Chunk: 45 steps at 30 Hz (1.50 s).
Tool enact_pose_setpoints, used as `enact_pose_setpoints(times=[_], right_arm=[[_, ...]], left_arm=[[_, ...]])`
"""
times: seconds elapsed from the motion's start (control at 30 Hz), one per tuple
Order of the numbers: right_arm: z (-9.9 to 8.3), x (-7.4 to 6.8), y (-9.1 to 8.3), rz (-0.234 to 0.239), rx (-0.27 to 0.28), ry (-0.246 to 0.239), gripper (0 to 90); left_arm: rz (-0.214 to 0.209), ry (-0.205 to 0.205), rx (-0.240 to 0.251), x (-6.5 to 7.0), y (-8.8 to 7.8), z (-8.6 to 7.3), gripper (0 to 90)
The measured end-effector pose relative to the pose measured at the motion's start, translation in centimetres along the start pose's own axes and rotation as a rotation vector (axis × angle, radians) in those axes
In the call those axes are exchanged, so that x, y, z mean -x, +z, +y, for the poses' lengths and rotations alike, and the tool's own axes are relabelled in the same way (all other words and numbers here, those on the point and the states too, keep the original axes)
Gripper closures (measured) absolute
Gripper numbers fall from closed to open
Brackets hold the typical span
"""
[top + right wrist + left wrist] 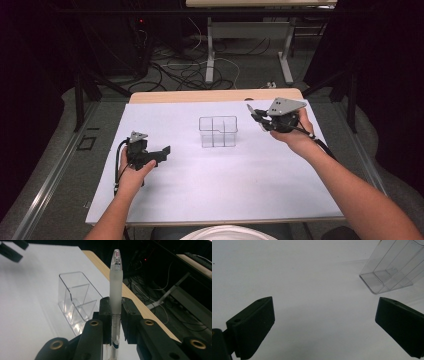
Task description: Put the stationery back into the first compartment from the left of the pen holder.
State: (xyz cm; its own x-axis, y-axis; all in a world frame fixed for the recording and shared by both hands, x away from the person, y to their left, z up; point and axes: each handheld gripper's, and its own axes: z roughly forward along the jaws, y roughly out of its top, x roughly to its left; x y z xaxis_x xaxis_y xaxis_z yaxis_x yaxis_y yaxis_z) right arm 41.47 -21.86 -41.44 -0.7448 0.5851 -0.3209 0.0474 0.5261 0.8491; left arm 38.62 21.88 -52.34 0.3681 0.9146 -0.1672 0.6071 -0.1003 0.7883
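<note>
My right claw: my right gripper (256, 118) is raised over the far right part of the table, its jaws closed tight on a pen (115, 290); the grey three-cornered plate (285, 105) sits on top of it.
Pen: it stands clamped between my right jaws and runs straight up past their tips, frosted barrel in the pads, clear tip with a bit of red inside at the far end. Its lower end drops out of sight between the jaw arms.
My left claw: my left gripper (161, 151) is low over the near left part of the table, jaws wide apart with nothing between them; in the left gripper view I see bare white sheet in the gap.
Clear holder from my right claw: the clear plastic organiser (218, 131), split into compartments, stands upright on the sheet just beyond and to the left of my right jaws in the right gripper view (76, 297), apart from the pen. Its compartments look empty.
Clear holder from my left claw: it (392, 267) lies ahead and to the right of my open jaws, well clear of both pads.
Between the two claws: the organiser stands between them, nearer my right one.
Surface: a white sheet (210, 185) covers the wooden table (215, 95), whose bare edge runs along the far side.
Beyond my right claw: dark floor with loose cables (185, 70) and the legs of another desk (210, 50).
In the way: nothing lies on the sheet between either claw and the organiser.
</note>
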Motion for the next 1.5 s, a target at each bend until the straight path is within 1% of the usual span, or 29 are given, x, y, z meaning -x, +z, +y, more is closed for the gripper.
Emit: enact_pose_setpoints(times=[0.17, 0.33, 0.37, 0.43, 0.53, 0.57, 0.7, 0.77, 0.9, 0.93, 0.97, 1.03, 1.13, 1.17, 1.23, 1.33, 1.37, 1.4, 1.5], right_arm=[[0.6, 0.1, 0.5, 0.021, 0.059, 0.082, 79.5], [1.3, 0.0, 1.3, 0.053, 0.097, 0.130, 79.5], [1.7, -0.2, 1.6, 0.058, 0.113, 0.146, 79.5], [1.9, -0.3, 1.8, 0.059, 0.123, 0.147, 79.5], [2.5, -0.6, 2.5, 0.076, 0.139, 0.154, 79.5], [2.7, -0.8, 2.7, 0.076, 0.148, 0.164, 79.5], [3.5, -1.1, 3.5, 0.089, 0.172, 0.174, 79.5], [3.9, -1.3, 3.9, 0.087, 0.183, 0.177, 79.5], [4.4, -1.4, 4.8, 0.093, 0.201, 0.206, 79.5], [4.5, -1.4, 5.0, 0.099, 0.201, 0.211, 79.5], [4.5, -1.5, 5.3, 0.101, 0.213, 0.223, 79.5], [4.5, -1.6, 5.8, 0.102, 0.233, 0.230, 79.5], [4.5, -1.8, 6.4, 0.104, 0.240, 0.251, 79.5], [4.5, -1.8, 6.6, 0.106, 0.237, 0.253, 79.5], [4.6, -2.0, 7.0, 0.107, 0.251, 0.263, 79.5], [4.8, -2.3, 7.4, 0.102, 0.264, 0.269, 79.5], [4.8, -2.4, 7.6, 0.098, 0.276, 0.271, 79.5], [4.9, -2.5, 7.8, 0.100, 0.280, 0.267, 79.5], [4.8, -2.8, 8.4, 0.091, 0.292, 0.287, 79.5]], left_arm=[[-0.003, -0.001, -0.002, 0.0, 0.0, 0.0, 2.4], [-0.002, -0.001, -0.004, 0.0, 0.0, 0.0, 2.4], [-0.002, 0.000, -0.005, 0.0, 0.0, 0.0, 2.4], [-0.003, 0.000, -0.003, 0.0, 0.1, 0.0, 2.5], [-0.002, 0.000, -0.005, 0.0, 0.1, 0.0, 2.4], [-0.002, 0.001, -0.005, 0.0, 0.1, 0.0, 2.4], [-0.003, 0.002, -0.003, 0.0, 0.1, 0.0, 2.4], [-0.002, 0.003, -0.003, -0.1, 0.0, 0.0, 2.4], [-0.002, 0.003, -0.003, -0.1, 0.0, 0.1, 2.4], [-0.002, 0.004, -0.003, -0.1, 0.0, 0.1, 2.4], [-0.003, 0.004, -0.003, -0.1, 0.1, 0.1, 2.4], [-0.003, 0.005, -0.005, -0.1, 0.1, 0.1, 2.5], [-0.004, 0.002, -0.002, -0.2, 0.1, 0.0, 2.4], [0.003, 0.000, 0.008, -0.2, 0.2, 0.0, 2.4], [0.001, 0.000, 0.001, -0.2, 0.2, 0.0, 2.4], [0.001, 0.000, 0.001, -0.2, 0.2, 0.0, 2.4], [0.000, -0.001, 0.001, -0.2, 0.2, 0.0, 2.4], [0.000, -0.001, 0.001, -0.2, 0.2, 0.0, 2.4], [-0.001, 0.000, 0.001, -0.2, 0.2, 0.0, 2.5]])
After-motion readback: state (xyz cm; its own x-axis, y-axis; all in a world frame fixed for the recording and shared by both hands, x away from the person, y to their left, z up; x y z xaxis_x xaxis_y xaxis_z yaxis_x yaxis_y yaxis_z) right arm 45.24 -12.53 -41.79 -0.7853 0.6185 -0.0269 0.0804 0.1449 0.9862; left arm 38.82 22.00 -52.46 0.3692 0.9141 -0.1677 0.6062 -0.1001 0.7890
